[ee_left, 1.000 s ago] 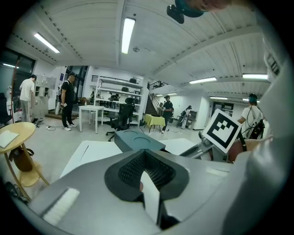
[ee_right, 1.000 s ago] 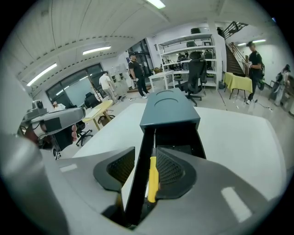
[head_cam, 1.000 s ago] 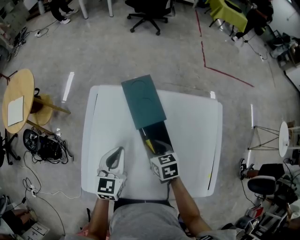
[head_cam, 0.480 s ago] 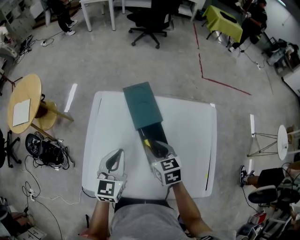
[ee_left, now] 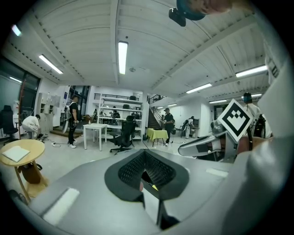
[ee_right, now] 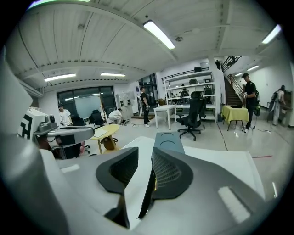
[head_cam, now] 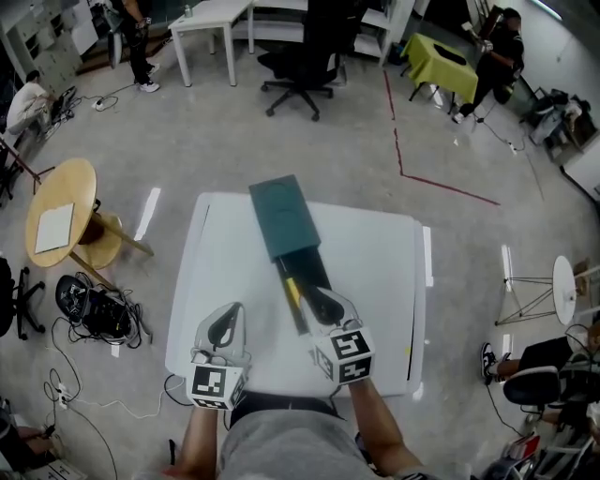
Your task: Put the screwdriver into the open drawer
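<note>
A teal cabinet (head_cam: 284, 217) stands at the far middle of the white table (head_cam: 375, 272). Its dark drawer (head_cam: 317, 270) is pulled out towards me. The yellow screwdriver (head_cam: 292, 291) lies inside the drawer along its left side. My right gripper (head_cam: 323, 302) hovers over the drawer's near end, open; its jaws have just been closing and nothing is between them. In the right gripper view the cabinet (ee_right: 167, 140) shows beyond the right gripper (ee_right: 144, 158). My left gripper (head_cam: 234, 311) hangs above the table left of the drawer, its tips together and holding nothing.
A round wooden side table (head_cam: 58, 225) and a tangle of cables (head_cam: 94, 309) lie on the floor to the left. A black office chair (head_cam: 300, 56), a white desk (head_cam: 211, 19) and a green-draped table (head_cam: 450, 52) stand beyond, with people around the room.
Both grippers have risen and drawn back towards me. The right gripper has come away from the drawer with narrower jaws. The screwdriver stays in the drawer, more of it showing.
</note>
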Demonstrator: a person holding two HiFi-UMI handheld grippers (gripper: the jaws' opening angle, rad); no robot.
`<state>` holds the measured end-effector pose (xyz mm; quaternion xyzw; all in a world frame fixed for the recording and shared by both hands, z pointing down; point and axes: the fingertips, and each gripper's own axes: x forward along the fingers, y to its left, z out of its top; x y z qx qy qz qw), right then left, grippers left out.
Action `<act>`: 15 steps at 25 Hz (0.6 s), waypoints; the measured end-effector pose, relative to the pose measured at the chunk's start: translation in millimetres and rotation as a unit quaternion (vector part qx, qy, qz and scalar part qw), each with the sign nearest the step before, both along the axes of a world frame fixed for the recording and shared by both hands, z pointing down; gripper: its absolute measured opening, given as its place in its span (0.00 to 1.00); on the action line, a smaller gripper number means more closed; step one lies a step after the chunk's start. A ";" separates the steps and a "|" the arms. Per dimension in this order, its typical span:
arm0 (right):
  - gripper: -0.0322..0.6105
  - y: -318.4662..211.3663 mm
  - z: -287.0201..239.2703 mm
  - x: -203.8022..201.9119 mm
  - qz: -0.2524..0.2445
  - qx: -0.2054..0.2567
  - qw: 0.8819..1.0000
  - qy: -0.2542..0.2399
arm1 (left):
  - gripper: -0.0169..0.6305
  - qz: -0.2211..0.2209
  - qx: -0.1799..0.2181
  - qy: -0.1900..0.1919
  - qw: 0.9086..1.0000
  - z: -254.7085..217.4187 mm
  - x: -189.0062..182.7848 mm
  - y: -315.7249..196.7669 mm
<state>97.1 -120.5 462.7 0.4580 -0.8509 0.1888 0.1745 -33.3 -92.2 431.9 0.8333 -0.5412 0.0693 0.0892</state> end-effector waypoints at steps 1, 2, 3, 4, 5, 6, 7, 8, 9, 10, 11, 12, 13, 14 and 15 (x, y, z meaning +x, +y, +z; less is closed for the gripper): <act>0.21 4.8 -3.2 1.6 0.001 0.008 1.000 0.000 | 0.04 -0.001 0.004 0.001 1.000 -2.9 -0.2 4.6; 0.20 9.8 -6.2 3.3 0.002 0.015 1.000 -0.002 | 0.04 -0.002 0.006 0.003 1.000 -5.1 -0.7 9.4; 0.19 15.1 -9.5 5.2 0.004 0.022 1.000 -0.005 | 0.04 -0.004 0.007 0.004 1.000 -7.2 -1.3 14.4; 0.19 20.6 -12.9 7.4 0.006 0.028 1.000 -0.009 | 0.04 -0.006 0.008 0.004 1.000 -9.3 -1.4 19.2; 0.18 26.2 -16.2 9.9 0.008 0.035 0.999 -0.012 | 0.05 -0.007 0.009 0.004 1.000 -11.2 -0.9 23.9; 0.17 31.8 -19.0 12.5 0.011 0.041 0.999 -0.015 | 0.04 -0.008 0.010 0.003 1.000 -12.3 -0.4 28.3; 0.16 37.0 -21.0 15.1 0.013 0.046 0.999 -0.017 | 0.04 -0.009 0.011 0.002 1.000 -12.9 0.0 32.4; 0.16 41.9 -22.5 17.5 0.014 0.050 0.998 -0.018 | 0.04 -0.010 0.012 0.002 1.000 -13.6 0.5 36.1; 0.15 46.4 -24.1 19.9 0.015 0.054 0.998 -0.019 | 0.04 -0.010 0.014 0.002 1.000 -14.7 1.2 39.6; 0.15 51.1 -25.9 22.4 0.016 0.058 0.998 -0.019 | 0.04 -0.010 0.015 0.002 1.000 -16.2 2.3 43.0; 0.14 56.0 -27.9 25.1 0.017 0.061 0.998 -0.020 | 0.04 -0.010 0.017 0.002 1.000 -17.9 3.7 46.7; 0.14 61.1 -29.8 27.6 0.016 0.064 0.998 -0.020 | 0.04 -0.010 0.017 0.002 1.000 -19.5 5.1 50.4; 0.13 66.2 -31.6 29.7 0.016 0.067 0.997 -0.021 | 0.04 -0.009 0.018 0.002 1.000 -20.9 6.5 54.2; 0.13 71.3 -33.2 31.4 0.015 0.072 0.997 -0.022 | 0.04 -0.009 0.019 0.002 1.000 -22.0 7.5 58.1; 0.13 76.1 -34.6 32.8 0.015 0.076 0.997 -0.022 | 0.04 -0.010 0.019 0.003 1.000 -22.4 8.0 61.9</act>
